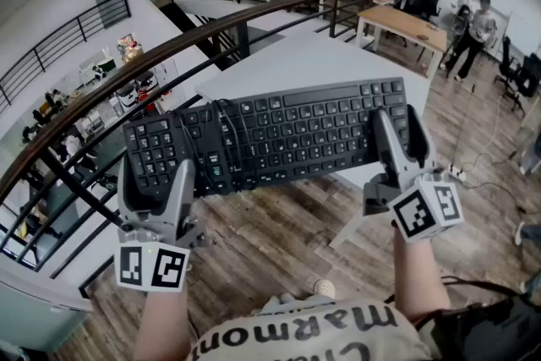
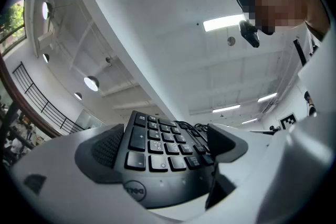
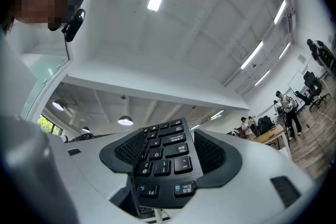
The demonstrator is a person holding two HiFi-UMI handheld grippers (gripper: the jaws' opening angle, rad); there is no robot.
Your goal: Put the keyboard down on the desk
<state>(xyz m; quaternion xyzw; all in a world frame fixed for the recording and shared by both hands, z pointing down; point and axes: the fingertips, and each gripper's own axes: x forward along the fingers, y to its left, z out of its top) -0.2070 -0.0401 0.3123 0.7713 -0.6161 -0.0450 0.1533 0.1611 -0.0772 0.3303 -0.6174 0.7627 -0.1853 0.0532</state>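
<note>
Left gripper (image 1: 155, 182), right gripper (image 1: 402, 141) hold keyboard (image 1: 279, 135); logo (image 2: 134, 191): left gripper view only.

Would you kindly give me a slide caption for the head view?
Left claw and right claw hold a black keyboard near the white desk.

The keyboard (image 1: 279, 135) spans between the left hand-held gripper (image 1: 158, 172) and right hand-held gripper (image 1: 399, 133), before the desk (image 1: 313, 63).

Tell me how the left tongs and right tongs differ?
The left tongs pinch the keyboard at its number-pad end; the right tongs pinch its Esc end. The cable lies beside the left tongs, far from the right tongs. Both clamp it in mid-air.
</note>
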